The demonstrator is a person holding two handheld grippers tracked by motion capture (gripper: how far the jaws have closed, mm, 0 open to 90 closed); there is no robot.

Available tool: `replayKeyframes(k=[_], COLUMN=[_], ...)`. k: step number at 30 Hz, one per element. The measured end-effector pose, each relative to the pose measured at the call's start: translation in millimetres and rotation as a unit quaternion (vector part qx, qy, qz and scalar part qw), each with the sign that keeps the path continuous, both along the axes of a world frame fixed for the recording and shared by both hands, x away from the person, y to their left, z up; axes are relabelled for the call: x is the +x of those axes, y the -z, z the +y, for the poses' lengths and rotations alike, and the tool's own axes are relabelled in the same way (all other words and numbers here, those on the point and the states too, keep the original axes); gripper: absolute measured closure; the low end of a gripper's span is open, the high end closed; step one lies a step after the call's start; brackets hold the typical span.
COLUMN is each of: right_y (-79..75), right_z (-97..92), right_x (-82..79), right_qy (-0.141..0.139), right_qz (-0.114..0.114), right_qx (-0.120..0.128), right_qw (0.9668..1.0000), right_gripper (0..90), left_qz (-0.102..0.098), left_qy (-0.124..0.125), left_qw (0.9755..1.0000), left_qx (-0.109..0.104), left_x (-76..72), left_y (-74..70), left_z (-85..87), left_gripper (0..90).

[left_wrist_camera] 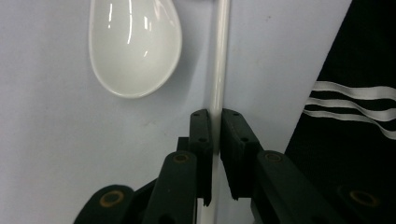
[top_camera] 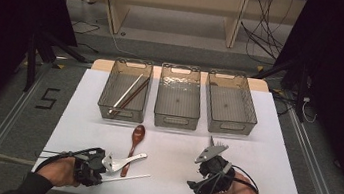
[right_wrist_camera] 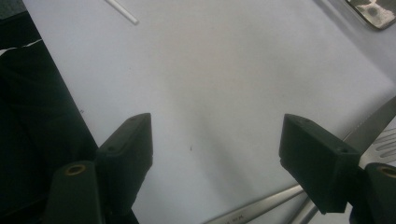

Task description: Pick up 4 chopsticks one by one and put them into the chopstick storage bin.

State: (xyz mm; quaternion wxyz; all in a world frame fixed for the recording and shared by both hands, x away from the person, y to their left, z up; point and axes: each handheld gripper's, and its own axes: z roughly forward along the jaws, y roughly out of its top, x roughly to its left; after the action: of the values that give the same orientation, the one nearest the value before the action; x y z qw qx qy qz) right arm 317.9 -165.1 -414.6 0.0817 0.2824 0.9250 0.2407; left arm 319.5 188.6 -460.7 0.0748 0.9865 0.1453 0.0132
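Observation:
A white chopstick (top_camera: 126, 177) (left_wrist_camera: 219, 60) lies near the table's front edge, and my left gripper (top_camera: 99, 166) (left_wrist_camera: 215, 114) is shut on its near end. Just left of the chopstick in the left gripper view lies a white ceramic spoon (top_camera: 123, 161) (left_wrist_camera: 134, 46), bowl up, outside the jaws. A brown wooden spoon (top_camera: 135, 140) lies beside it, pointing toward the bins. My right gripper (top_camera: 199, 181) (right_wrist_camera: 215, 144) is open low over bare table at the front right. Metal utensil handles (right_wrist_camera: 280, 200) lie under its right jaw.
Three clear bins stand in a row at the back: the left bin (top_camera: 109, 86) holds a white and a brown chopstick (top_camera: 130, 94); the middle bin (top_camera: 175, 122) and right bin (top_camera: 229, 127) look empty. A person's dark striped clothing (left_wrist_camera: 355, 102) is at the table's front edge.

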Motion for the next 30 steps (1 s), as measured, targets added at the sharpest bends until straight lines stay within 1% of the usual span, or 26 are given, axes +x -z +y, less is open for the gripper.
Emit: replayKeyframes(k=[3, 7, 10, 11, 12, 14, 16, 18, 21, 22, 23, 24, 25, 26, 27, 28, 30], right_y=[-0.4, 0.0, -0.5, -0.6, -0.5, -0.3, -0.2, -0.2, -0.3, -0.3, -0.2, -0.3, -0.3, -0.4, -0.3, -0.1, -0.2], right_z=[-0.5, -0.5, 0.3, -0.2, 0.0, -0.3, -0.2, -0.1, -0.7, -0.6, -0.6, -0.3, -0.2, -0.2, -0.5, -0.8, -1.4], right_x=[0.3, 0.2, -0.4, -0.1, -0.1, -0.1, 0.0, 0.0, 0.4, 0.4, 0.3, 0.1, 0.0, 0.1, 0.4, 0.7, 1.1], right_qy=[0.0, -0.002, 0.003, -0.002, 0.001, -0.002, -0.001, 0.002, 0.0, 0.001, 0.0, 0.001, 0.001, 0.001, 0.0, 0.0, -0.003], right_qz=[-0.005, -0.001, -0.002, -0.001, -0.001, 0.0, -0.001, -0.003, -0.005, -0.005, -0.004, -0.004, -0.004, -0.004, -0.004, -0.005, -0.004], right_qx=[0.004, 0.0, 0.002, -0.001, 0.0, -0.001, -0.001, 0.002, 0.003, 0.003, 0.003, 0.003, 0.003, 0.003, 0.003, 0.002, 0.0], right_qw=[1.0, 1.0, 1.0, 1.0, 1.0, 1.0, 1.0, 1.0, 1.0, 1.0, 1.0, 1.0, 1.0, 1.0, 1.0, 1.0, 1.0], right_gripper=[26.8, 26.8, 26.9, 26.9, 26.9, 26.9, 26.9, 27.0, 26.9, 26.9, 26.9, 27.0, 27.0, 26.9, 27.0, 26.9, 27.0], left_qz=[-0.001, -0.004, -0.006, -0.007, -0.005, -0.001, -0.002, -0.003, -0.005, -0.01, -0.012, -0.013, -0.016, -0.016, -0.017, -0.022, -0.028], left_qy=[0.01, 0.016, 0.025, 0.025, 0.025, 0.027, 0.031, 0.029, 0.024, 0.023, 0.022, 0.025, 0.02, 0.01, 0.006, 0.001, -0.013], left_qw=[1.0, 0.9998, 0.9997, 0.9996, 0.9996, 0.9995, 0.9994, 0.9994, 0.9992, 0.999, 0.9987, 0.9984, 0.9978, 0.9968, 0.9958, 0.9952, 0.993], left_qx=[-0.001, -0.009, -0.005, -0.006, -0.008, -0.014, -0.014, -0.02, -0.032, -0.036, -0.045, -0.05, -0.061, -0.078, -0.09, -0.096, -0.114], left_x=[-0.2, -0.9, -1.2, -1.4, -1.8, -2.6, -2.9, -2.9, -3.1, -3.5, -3.5, -2.9, -3.1, -3.3, -3.1, -2.6, -1.8], left_y=[-0.1, 0.3, -0.4, -0.2, -0.3, -0.1, -0.8, -3.3, -7.4, -8.9, -10.5, -13.3, -15.6, -17.4, -19.5, -22.2, -27.3], left_z=[0.7, 1.8, 1.8, 2.0, 2.0, 1.7, 0.8, 0.8, 0.8, 0.6, 0.6, 0.8, 0.7, 0.7, 0.6, 0.2, -1.2], left_gripper=[83.2, 83.7, 83.8, 83.9, 84.0, 84.0, 84.0, 84.1, 84.1, 84.1, 84.1, 84.1, 84.1, 84.1, 84.2, 84.2, 84.1])
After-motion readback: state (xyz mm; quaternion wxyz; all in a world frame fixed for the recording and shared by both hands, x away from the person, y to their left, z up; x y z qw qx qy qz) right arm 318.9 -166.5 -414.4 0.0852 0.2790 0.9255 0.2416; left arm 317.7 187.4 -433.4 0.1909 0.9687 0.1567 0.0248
